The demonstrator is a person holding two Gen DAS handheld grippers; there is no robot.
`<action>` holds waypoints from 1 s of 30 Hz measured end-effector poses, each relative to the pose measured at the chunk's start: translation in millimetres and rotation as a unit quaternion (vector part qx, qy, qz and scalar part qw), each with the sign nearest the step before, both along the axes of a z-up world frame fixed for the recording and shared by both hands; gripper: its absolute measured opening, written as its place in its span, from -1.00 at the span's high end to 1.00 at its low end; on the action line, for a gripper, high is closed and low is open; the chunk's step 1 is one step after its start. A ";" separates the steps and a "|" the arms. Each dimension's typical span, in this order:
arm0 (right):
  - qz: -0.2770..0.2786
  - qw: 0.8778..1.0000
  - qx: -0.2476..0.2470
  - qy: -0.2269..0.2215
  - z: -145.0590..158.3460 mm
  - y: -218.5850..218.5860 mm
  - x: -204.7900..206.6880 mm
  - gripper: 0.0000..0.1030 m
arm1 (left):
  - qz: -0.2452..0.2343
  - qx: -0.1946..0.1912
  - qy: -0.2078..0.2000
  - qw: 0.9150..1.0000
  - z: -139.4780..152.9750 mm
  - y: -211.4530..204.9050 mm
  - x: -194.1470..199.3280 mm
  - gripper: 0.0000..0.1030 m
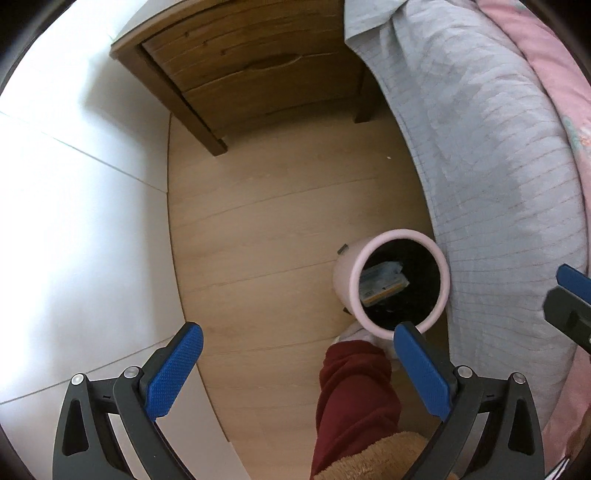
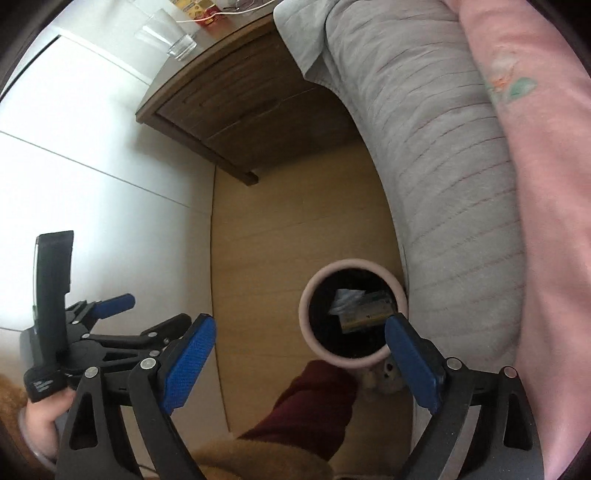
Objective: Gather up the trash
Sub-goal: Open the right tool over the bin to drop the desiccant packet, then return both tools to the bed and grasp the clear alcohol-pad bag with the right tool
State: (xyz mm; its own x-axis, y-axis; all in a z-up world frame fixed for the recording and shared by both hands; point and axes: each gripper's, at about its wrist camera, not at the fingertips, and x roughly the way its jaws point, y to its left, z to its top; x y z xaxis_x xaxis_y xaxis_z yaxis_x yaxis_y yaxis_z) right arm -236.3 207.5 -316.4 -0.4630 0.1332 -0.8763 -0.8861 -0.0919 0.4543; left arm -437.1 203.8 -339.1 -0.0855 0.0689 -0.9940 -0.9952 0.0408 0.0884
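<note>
The bin (image 1: 391,284), pink outside and black inside, stands on the wood floor (image 1: 277,221) right against the grey bed side (image 1: 498,166). Trash lies in it: a flat packet (image 1: 384,282) with a yellow edge, and in the right wrist view a crumpled pale wrapper (image 2: 345,300) just beside that packet.

The left gripper (image 1: 299,369) hangs above the floor beside the bin, its blue pads spread wide with nothing between them. The right gripper (image 2: 299,363) is above the bin's near rim, jaws wide apart and empty; one pad overlaps the rim in its own view.

Near the bin, on the viewer's side, a dark red trouser leg (image 1: 354,398) and a pale slipper (image 2: 384,380) stand close to the rim. A wooden nightstand (image 1: 251,74) sits beyond the bin, well apart from it, with white wall panels (image 1: 74,221) along the floor's far edge. A pink quilt (image 2: 546,184) lies over the bed.

Only the right wrist view shows the nightstand's top, with a glass (image 2: 166,35) and a red and yellow box (image 2: 199,11), and the hand (image 2: 44,417) holding the left gripper. Only the left wrist view shows the nightstand's drawer fronts clearly, and the right gripper's tip at the edge beyond the bin.
</note>
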 end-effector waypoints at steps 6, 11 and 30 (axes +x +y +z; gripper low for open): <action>-0.072 0.996 0.048 0.019 66.1 -31.6 49.3 -0.91 | -0.038 0.030 -0.013 0.999 35.8 8.1 30.6 -1.00; -0.173 0.983 0.057 0.003 112.3 -58.6 105.6 -0.98 | -0.096 0.073 -0.031 0.992 84.7 17.3 83.0 -1.00; -0.604 0.788 0.081 -0.092 217.0 -199.2 288.9 -0.98 | -0.550 0.092 -0.202 0.805 205.4 -3.0 420.9 -1.00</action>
